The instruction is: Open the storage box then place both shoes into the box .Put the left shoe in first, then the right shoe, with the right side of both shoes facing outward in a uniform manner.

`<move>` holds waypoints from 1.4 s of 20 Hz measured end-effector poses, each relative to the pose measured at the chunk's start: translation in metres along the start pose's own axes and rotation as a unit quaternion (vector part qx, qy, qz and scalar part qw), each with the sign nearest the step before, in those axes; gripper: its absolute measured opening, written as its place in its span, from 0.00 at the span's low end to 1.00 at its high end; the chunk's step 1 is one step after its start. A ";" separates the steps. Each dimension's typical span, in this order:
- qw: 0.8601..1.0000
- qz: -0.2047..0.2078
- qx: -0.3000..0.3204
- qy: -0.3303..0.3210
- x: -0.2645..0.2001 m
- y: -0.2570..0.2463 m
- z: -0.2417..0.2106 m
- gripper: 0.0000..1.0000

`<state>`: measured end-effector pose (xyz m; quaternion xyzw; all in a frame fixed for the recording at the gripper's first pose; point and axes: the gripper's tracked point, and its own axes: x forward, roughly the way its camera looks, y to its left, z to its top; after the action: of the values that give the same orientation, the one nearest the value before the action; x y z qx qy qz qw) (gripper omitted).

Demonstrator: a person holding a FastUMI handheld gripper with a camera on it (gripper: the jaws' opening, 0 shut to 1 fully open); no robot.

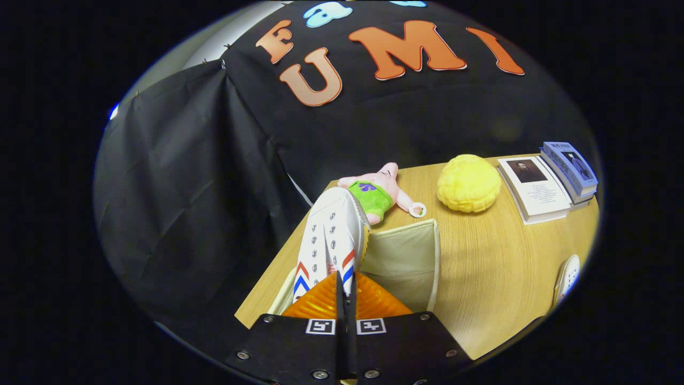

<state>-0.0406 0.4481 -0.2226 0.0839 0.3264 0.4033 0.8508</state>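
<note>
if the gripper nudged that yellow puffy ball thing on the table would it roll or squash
The yellow ball looks soft and dimpled with a flattened base on the table, so it would probably squash and slide rather than roll far. It seems light for its bulk. The gripper, fingers pressed on the white shoe, is busy.

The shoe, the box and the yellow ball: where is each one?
Shoe [332,235]: gripper view, laced upper, between the shut fingers.
Box [407,256]: gripper view, pale inner wall.
Yellow ball [468,183]: gripper view, its middle.

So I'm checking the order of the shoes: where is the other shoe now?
In the gripper view, the second shoe lies on the table, off to the right of the open box, nearer than the books. The gripper is shut on the first shoe over the box.
</note>
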 end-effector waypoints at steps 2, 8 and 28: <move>1.000 -0.003 -0.006 0.015 0.000 -0.003 -0.015 0.00; 0.999 0.010 0.007 0.045 -0.003 0.007 -0.036 0.00; 0.998 -0.038 -0.045 0.033 -0.028 -0.010 -0.023 0.98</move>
<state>-0.0615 0.4179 -0.2314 0.0197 0.3386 0.3871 0.8574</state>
